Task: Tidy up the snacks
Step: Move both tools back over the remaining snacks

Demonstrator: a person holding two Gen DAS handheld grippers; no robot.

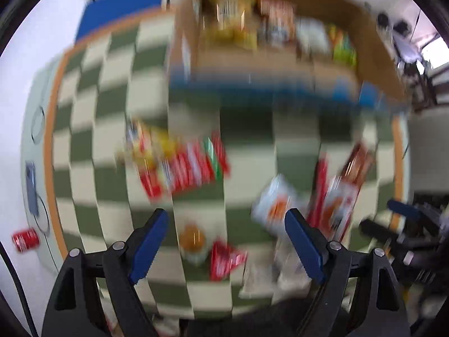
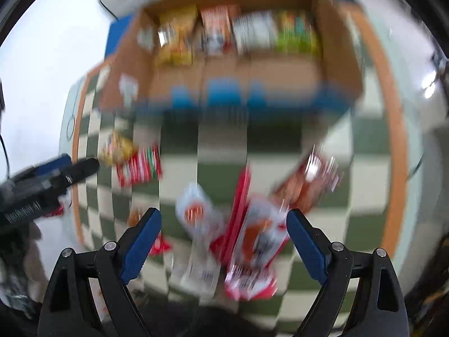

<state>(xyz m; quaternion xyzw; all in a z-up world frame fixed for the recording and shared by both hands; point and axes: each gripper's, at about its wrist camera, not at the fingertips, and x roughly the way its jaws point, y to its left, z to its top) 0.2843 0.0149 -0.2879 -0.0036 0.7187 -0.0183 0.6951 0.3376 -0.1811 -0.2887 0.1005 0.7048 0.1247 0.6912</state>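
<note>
Tongs, left [image 1: 226,220] and right [image 2: 224,220]: both wide, empty; one cardboard box [image 2: 341,53], four snack stacks inside.

Bright, even indoor light, without hard shadows. Heavy motion blur over the checked cloth [image 1: 106,112], cardboard box [image 2: 339,56] and snack packets [image 1: 185,165]; print unreadable. Near gripper fingers [image 1: 150,241] sharp. Strong fisheye bending and dark corners. Window glare far right [image 1: 437,53].

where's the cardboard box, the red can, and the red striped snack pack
cardboard box [image 1: 322,68], left wrist view, front wall
red can [image 1: 25,240], left wrist view, its side
red striped snack pack [image 1: 193,168], left wrist view, middle of wrapper
</note>
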